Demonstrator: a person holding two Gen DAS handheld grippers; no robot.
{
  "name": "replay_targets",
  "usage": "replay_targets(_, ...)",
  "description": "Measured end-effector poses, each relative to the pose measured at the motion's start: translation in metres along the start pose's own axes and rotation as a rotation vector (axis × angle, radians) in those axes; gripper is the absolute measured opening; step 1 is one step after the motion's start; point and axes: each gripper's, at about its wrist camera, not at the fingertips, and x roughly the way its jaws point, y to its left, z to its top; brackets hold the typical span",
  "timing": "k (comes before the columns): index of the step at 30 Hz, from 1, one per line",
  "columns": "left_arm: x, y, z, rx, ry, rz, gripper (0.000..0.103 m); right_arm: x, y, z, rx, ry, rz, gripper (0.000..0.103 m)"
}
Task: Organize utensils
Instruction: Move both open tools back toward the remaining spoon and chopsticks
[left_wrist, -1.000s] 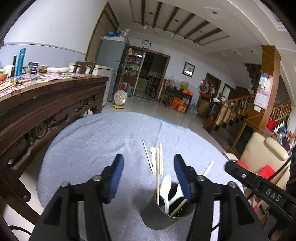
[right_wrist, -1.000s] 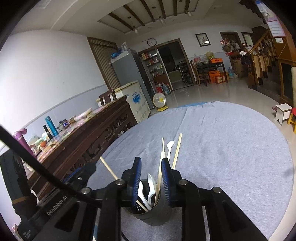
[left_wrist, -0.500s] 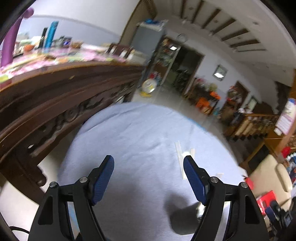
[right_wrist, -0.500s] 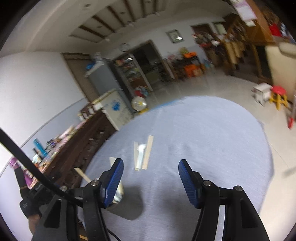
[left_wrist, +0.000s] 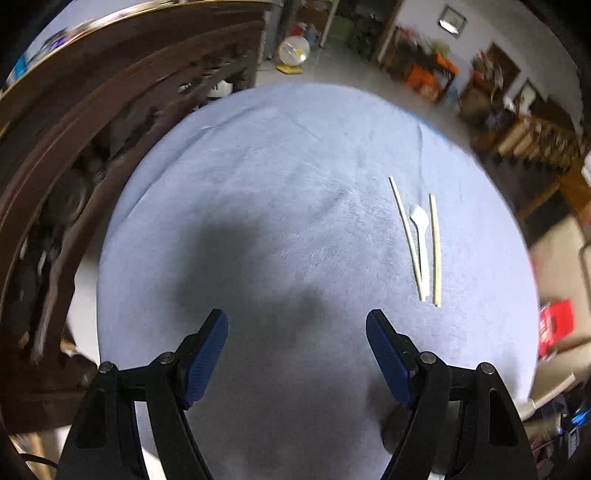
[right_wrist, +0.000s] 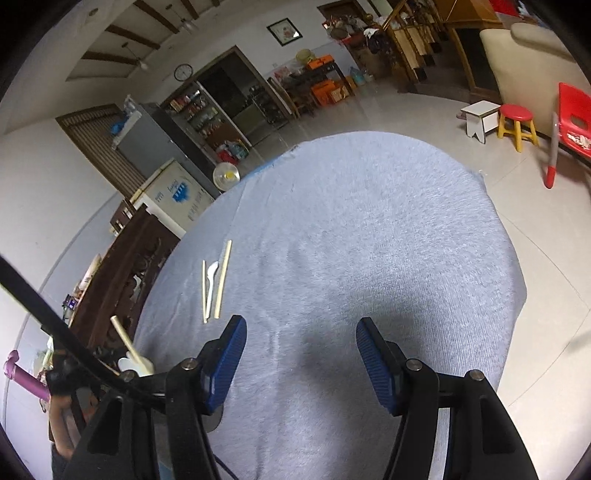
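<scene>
Two pale chopsticks (left_wrist: 436, 251) and a white plastic spoon (left_wrist: 421, 236) lie side by side on the blue-grey cloth of the round table (left_wrist: 277, 184), ahead and to the right of my left gripper (left_wrist: 295, 332). It is open over bare cloth with nothing between its blue pads. The right wrist view has the same chopsticks (right_wrist: 222, 280) and spoon (right_wrist: 211, 282) ahead and to the left of my right gripper (right_wrist: 301, 339), also open and empty. Behind its left finger stands the metal utensil cup (right_wrist: 213, 419), mostly hidden, with a chopstick (right_wrist: 127, 341) and a spoon (right_wrist: 138, 365) sticking out.
A dark carved wooden sideboard (left_wrist: 92, 122) runs close along the table's left side. Right of the table on the floor are a white stool (right_wrist: 480, 120), a red and yellow stool (right_wrist: 517, 123) and a red chair (right_wrist: 574, 118). A small fan (right_wrist: 226, 176) stands beyond the far edge.
Both grippers have opened wider and tipped down toward the cloth. The cup, centred between the fingers a second ago, has slid out to the edge of both views.
</scene>
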Motion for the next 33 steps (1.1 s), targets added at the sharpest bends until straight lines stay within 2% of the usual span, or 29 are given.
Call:
replay_targets(4, 0.023, -0.023, 0.026, 0.071, 0.07, -0.006, 0.078, 0.021, -0.005, 0.015, 0.006, 0.046, -0.009, 0.066)
replay_targets(10, 0.044, -0.055, 0.06, 0.095, 0.05, 0.009, 0.078, 0.056, -0.002, 0.037, -0.106, 0.139, -0.088, 0.066)
replay_targets(16, 0.077, -0.076, 0.096, 0.1, 0.059, 0.031, 0.078, 0.089, 0.015, 0.054, -0.255, 0.162, -0.171, 0.066)
replay_targets(22, 0.107, -0.102, 0.117, 0.119, 0.086, 0.064, 0.078, 0.119, 0.025, 0.07, -0.229, 0.221, -0.089, 0.066)
replay_targets(27, 0.123, -0.117, 0.13, 0.123, 0.083, 0.079, 0.078, 0.134, 0.032, 0.077, -0.221, 0.244, -0.074, 0.066)
replay_targets(33, 0.135, -0.123, 0.139, 0.124, 0.095, 0.089, 0.077, 0.15, 0.035, 0.09, -0.113, 0.291, 0.033, 0.066)
